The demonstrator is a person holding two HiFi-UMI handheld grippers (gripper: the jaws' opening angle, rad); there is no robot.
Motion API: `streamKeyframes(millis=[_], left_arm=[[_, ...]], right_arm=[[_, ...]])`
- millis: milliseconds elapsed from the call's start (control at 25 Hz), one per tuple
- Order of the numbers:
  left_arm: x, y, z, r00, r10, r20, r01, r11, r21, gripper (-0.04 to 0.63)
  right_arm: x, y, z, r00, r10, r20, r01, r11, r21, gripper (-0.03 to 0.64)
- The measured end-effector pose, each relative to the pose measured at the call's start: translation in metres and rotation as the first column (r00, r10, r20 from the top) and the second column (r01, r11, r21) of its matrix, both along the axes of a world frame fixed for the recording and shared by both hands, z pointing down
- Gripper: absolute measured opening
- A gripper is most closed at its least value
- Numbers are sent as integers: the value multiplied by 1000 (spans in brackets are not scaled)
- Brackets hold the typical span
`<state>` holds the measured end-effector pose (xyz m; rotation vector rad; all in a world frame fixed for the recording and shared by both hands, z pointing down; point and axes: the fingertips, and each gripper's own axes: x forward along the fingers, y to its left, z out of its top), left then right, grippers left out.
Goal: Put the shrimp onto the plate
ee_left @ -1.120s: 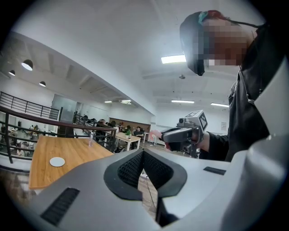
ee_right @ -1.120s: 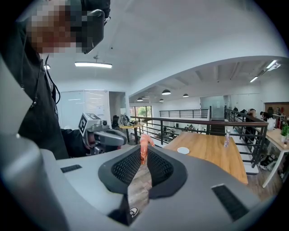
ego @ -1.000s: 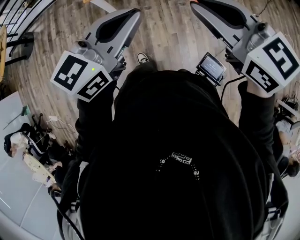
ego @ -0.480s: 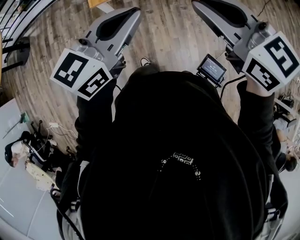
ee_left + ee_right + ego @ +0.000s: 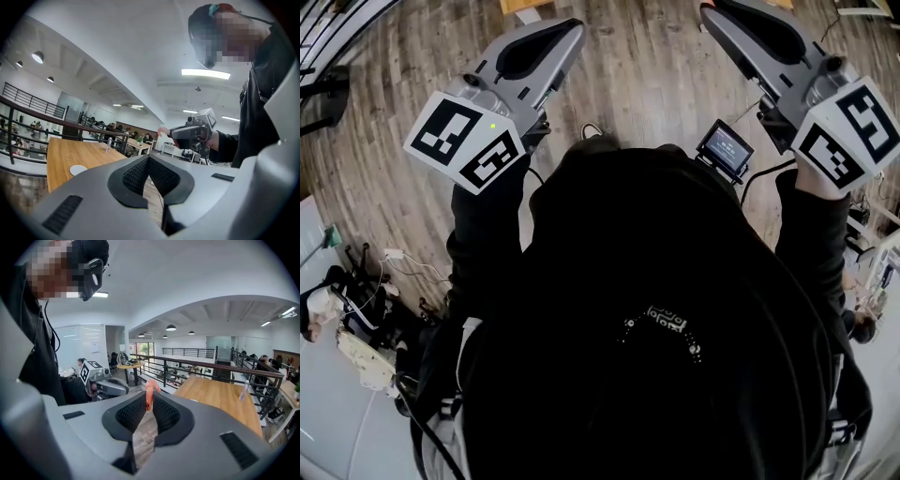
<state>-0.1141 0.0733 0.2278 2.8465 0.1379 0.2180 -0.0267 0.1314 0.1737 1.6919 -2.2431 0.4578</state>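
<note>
Right gripper view: my right gripper (image 5: 148, 401) clamps the shrimp (image 5: 149, 387) upright at its tips; worktop (image 5: 220, 397) lies ahead-right.

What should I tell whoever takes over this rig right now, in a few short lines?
Left tongs: shut, empty.
Right tongs: shut on the shrimp, which sticks up past the tips.
Plate: probably the white disc on the wooden table, off to one side. Both tongs are over the floor, not the table.
Done: shrimp is in the grip.
Left: carry it to the plate, set it down, release.
</note>
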Motion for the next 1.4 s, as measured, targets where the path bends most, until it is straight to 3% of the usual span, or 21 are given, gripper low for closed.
streamKeyframes(millis=[440,880,1400], left_arm=[[-3,-16,27,999,28,16,-27,998,-61,6],[-1,-57,22,993,-112,22,113,994,-6,6],[65,-137,28,987,-147,59,147,989,8,6]], right_arm=[[-5,-42,14,998,-58,9,58,998,1,57],[12,-87,9,987,-163,4,162,985,63,57],[80,-173,26,980,-193,57,189,980,66,57]])
